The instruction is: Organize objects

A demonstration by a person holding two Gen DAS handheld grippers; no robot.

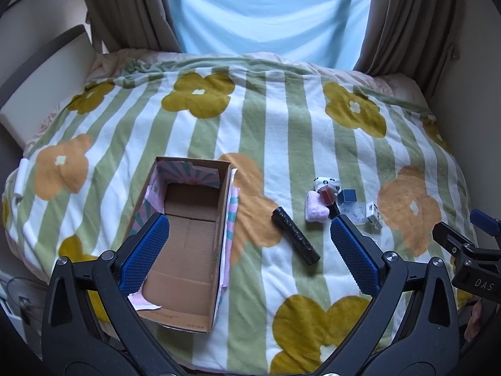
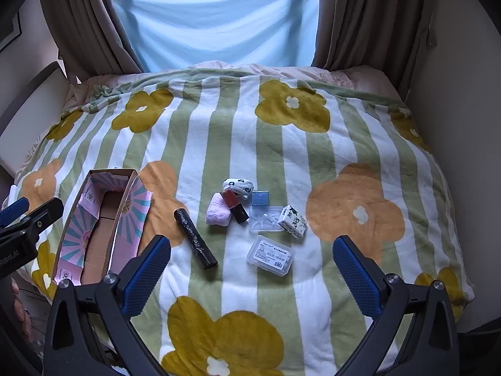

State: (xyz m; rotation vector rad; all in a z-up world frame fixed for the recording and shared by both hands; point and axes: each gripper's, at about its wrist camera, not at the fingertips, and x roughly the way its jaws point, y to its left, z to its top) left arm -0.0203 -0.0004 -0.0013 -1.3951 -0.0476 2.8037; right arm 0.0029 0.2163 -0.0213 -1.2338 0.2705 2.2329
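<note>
An open, empty cardboard box [image 1: 188,235] [image 2: 103,228] lies on the flowered blanket, left of a cluster of small items. A black roll [image 1: 296,235] [image 2: 195,239] lies between the box and the cluster. The cluster holds a pink cloth [image 2: 217,210], a panda-print sock [image 2: 239,185], a red and black item [image 2: 235,205], a blue cube [image 2: 260,198], a clear case [image 2: 266,217], a white printed box [image 2: 292,217] and a clear labelled case [image 2: 271,255]. My left gripper [image 1: 250,250] is open above the box's near end. My right gripper [image 2: 250,269] is open, short of the cluster.
The blanket [image 2: 281,144] covers a bed that drops off on all sides. Curtains [image 2: 360,15] and a blue sheet over the window stand behind it. A white headboard panel [image 1: 40,94] is at the left. The right gripper's body [image 1: 469,260] shows at the left wrist view's right edge.
</note>
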